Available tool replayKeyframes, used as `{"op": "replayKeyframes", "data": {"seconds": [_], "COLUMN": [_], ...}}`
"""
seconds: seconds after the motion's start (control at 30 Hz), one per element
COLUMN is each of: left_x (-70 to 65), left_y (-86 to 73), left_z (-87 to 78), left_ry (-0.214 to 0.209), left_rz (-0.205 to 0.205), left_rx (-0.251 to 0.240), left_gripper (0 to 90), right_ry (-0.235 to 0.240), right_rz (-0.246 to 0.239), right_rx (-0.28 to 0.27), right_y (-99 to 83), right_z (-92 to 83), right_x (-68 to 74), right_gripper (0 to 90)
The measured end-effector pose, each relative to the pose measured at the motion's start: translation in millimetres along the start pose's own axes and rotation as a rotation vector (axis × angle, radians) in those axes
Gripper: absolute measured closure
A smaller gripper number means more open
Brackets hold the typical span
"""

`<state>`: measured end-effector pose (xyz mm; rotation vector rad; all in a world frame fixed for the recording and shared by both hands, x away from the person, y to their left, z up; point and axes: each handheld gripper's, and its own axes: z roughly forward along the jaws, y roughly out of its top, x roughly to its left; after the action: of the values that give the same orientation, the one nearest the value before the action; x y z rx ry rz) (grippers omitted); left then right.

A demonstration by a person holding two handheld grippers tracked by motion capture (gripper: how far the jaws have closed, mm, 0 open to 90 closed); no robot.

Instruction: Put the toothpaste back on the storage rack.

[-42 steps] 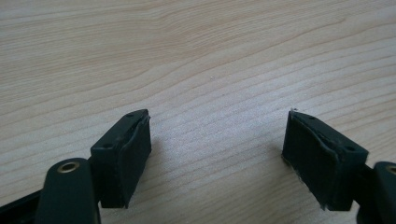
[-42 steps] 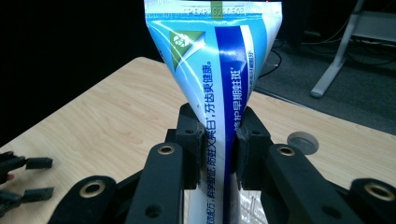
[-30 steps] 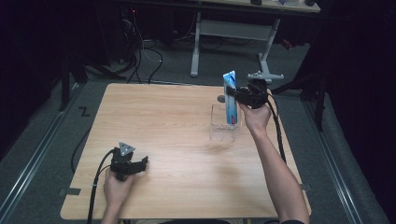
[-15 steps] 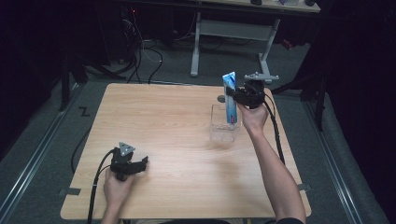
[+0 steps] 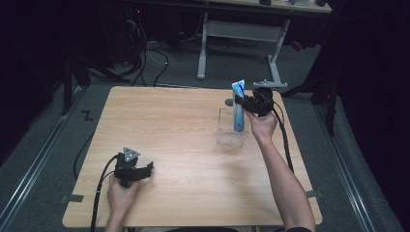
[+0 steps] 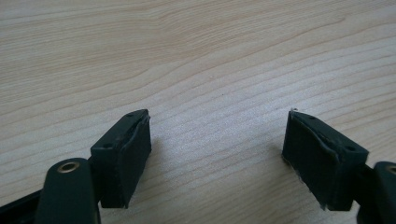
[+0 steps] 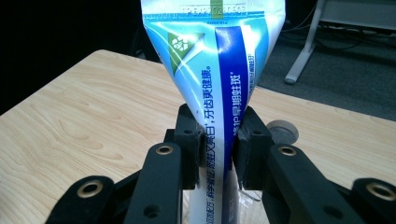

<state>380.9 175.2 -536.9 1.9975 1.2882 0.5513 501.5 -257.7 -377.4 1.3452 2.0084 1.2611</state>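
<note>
A blue-and-white toothpaste tube [image 5: 238,91] [image 7: 215,70] stands upright, crimped end up, with my right gripper [image 5: 241,103] [image 7: 217,145] shut on its middle. The tube's lower end reaches down into a clear plastic holder [image 5: 231,139] that stands on the right half of the wooden table [image 5: 174,130]. Near the table's front left, my left gripper [image 5: 146,169] [image 6: 217,154] rests in a hand, its jaws wide open over bare wood with nothing between them.
A small grey round disc [image 5: 228,102] [image 7: 283,130] lies on the table just behind the holder. Behind the table stands a white desk frame [image 5: 241,34], with cables on the floor at the back left. The table's right edge runs close to my right forearm.
My right gripper has sunk a little with the tube, so its lower end sits deeper in the clear holder. The left gripper has stayed put.
</note>
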Motion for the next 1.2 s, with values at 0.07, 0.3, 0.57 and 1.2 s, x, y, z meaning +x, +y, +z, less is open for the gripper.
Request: {"op": "replayKeyframes", "data": {"seconds": [0.07, 0.3, 0.57, 1.2], "left_x": [0.0, 0.0, -0.1, -0.1], "left_y": [0.0, 0.0, 0.0, 0.0], "left_z": [0.0, 0.0, 0.0, 0.0], "left_ry": [0.0, 0.0, 0.0, 0.0], "left_rz": [0.0, 0.0, -0.001, -0.001], "left_rx": [0.0, 0.0, -0.001, -0.001], "left_gripper": [23.9, 23.9, 23.9, 24.0], "right_ry": [0.0, -0.001, -0.006, 0.001], "right_rz": [0.002, 0.006, -0.004, -0.005], "right_rx": [0.007, 0.021, 0.044, 0.082], "right_y": [-1.9, -7.9, -13.1, -24.8], "right_z": [1.1, 3.6, 2.5, 3.1], "right_x": [-0.3, -1.7, -3.2, -4.5], "right_gripper": [74.0, 73.9, 73.8, 73.6]}}
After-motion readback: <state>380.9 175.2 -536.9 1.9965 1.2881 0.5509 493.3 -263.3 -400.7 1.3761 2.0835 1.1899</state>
